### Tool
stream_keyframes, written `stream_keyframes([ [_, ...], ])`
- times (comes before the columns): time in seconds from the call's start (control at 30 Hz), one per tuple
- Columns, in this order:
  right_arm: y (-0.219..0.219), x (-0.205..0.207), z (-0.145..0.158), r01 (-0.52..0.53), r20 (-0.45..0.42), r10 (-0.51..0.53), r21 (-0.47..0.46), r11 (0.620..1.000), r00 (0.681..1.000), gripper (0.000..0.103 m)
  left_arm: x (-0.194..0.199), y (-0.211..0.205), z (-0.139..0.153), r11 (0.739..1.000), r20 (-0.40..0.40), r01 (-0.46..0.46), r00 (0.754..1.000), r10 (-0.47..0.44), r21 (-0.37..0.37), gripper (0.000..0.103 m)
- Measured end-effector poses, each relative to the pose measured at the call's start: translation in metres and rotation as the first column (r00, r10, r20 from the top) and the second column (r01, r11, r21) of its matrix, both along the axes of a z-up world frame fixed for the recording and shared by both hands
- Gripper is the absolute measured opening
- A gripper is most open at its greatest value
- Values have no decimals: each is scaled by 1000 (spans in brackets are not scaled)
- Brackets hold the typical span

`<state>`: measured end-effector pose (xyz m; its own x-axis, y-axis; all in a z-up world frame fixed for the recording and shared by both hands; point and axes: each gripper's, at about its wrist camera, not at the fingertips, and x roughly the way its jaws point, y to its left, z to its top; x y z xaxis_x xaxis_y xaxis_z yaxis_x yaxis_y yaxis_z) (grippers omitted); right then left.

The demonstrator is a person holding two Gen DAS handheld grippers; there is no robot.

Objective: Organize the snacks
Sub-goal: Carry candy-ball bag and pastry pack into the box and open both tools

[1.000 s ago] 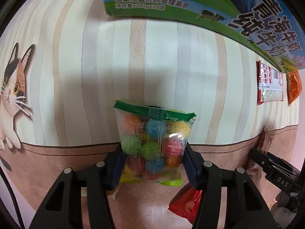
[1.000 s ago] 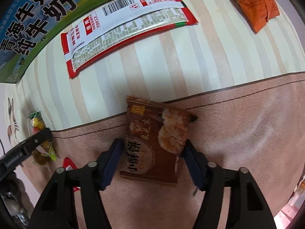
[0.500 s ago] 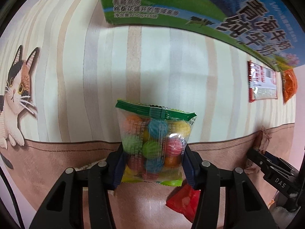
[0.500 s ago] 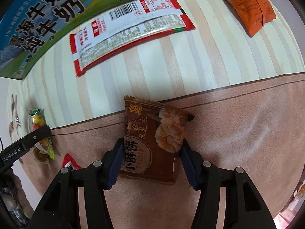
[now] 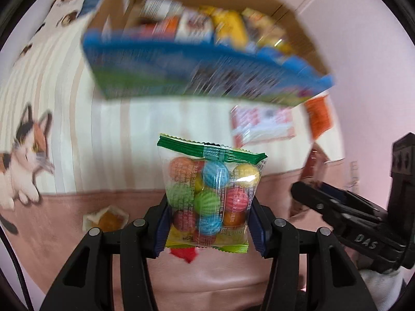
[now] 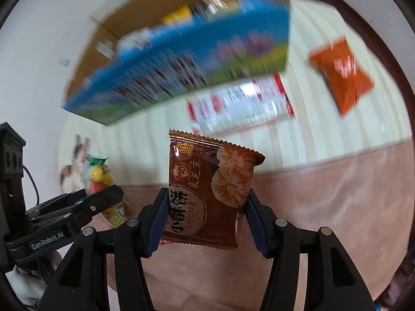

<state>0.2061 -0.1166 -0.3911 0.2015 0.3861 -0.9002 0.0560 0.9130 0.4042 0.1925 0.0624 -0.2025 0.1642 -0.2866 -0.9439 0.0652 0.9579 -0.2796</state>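
Note:
My left gripper (image 5: pixel 209 226) is shut on a clear bag of coloured candy balls (image 5: pixel 210 197) with a green top and holds it above the tablecloth. My right gripper (image 6: pixel 205 224) is shut on a brown pastry packet (image 6: pixel 207 191), also lifted. Ahead stands an open cardboard box (image 5: pixel 207 7) with a blue-green front (image 5: pixel 197 75), holding several snack packs. The box also shows in the right wrist view (image 6: pixel 181 59). The left gripper with the candy bag (image 6: pixel 99 178) shows at the left of the right wrist view, and the right gripper (image 5: pixel 345 212) at the right of the left wrist view.
A red-and-white flat packet (image 5: pixel 262 127) (image 6: pixel 238 103) and an orange packet (image 5: pixel 320 115) (image 6: pixel 342 75) lie on the striped cloth by the box. A small yellow-orange snack (image 5: pixel 106 217) and a red packet (image 5: pixel 188 254) lie on the pink band below my left gripper.
Both grippers have lifted their packets off the cloth and tilted up, so the open box and its contents have come into view. The background is motion-blurred.

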Motion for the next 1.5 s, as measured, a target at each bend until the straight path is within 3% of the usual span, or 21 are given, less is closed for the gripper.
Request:
stream_keyframes([
  [0.23, -3, 45, 78, -24, 140, 19, 34, 999, 990, 59, 44, -3, 86, 998, 135, 30, 991, -23, -51, 49],
  [0.4, -2, 103, 106, -33, 203, 30, 12, 999, 979, 59, 106, 0, 111, 999, 182, 24, 983, -30, 35, 49],
  [0.6, 15, 168, 100, -49, 183, 51, -19, 999, 982, 59, 180, 12, 94, 992, 126, 9, 992, -25, 128, 49],
  [0.77, 30, 210, 71, -58, 116, 62, -35, 998, 991, 59, 233, 19, 58, 970, 77, -3, 997, -16, 243, 49],
  [1.03, 49, 243, 23, -81, 13, 82, -61, 995, 997, 60, 269, 27, 11, 959, -19, -4, 1000, 10, 282, 52],
  [1.1, 54, 244, 9, -107, -58, 103, -67, 992, 993, 75, 274, 31, 5, 962, -41, -16, 999, 28, 273, 53],
  [1.13, 55, 244, 2, -114, -86, 108, -66, 991, 990, 82, 275, 33, 3, 962, -45, -24, 998, 37, 273, 55],
  [1.23, 56, 242, -6, -135, -103, 125, -96, 986, 987, 91, 274, 36, 2, 960, -38, -35, 998, 47, 277, 76],
  [1.37, 49, 243, -6, -115, -103, 105, -104, 988, 989, 96, 266, 36, 8, 963, -23, -41, 999, 49, 267, 78],
  [1.47, 43, 240, 1, -103, -66, 95, -132, 986, 993, 97, 252, 35, 22, 966, 40, -74, 997, 66, 247, 80],
  [1.5, 43, 238, 9, -102, -47, 96, -148, 984, 994, 97, 248, 33, 25, 967, 53, -80, 996, 69, 243, 90],
])
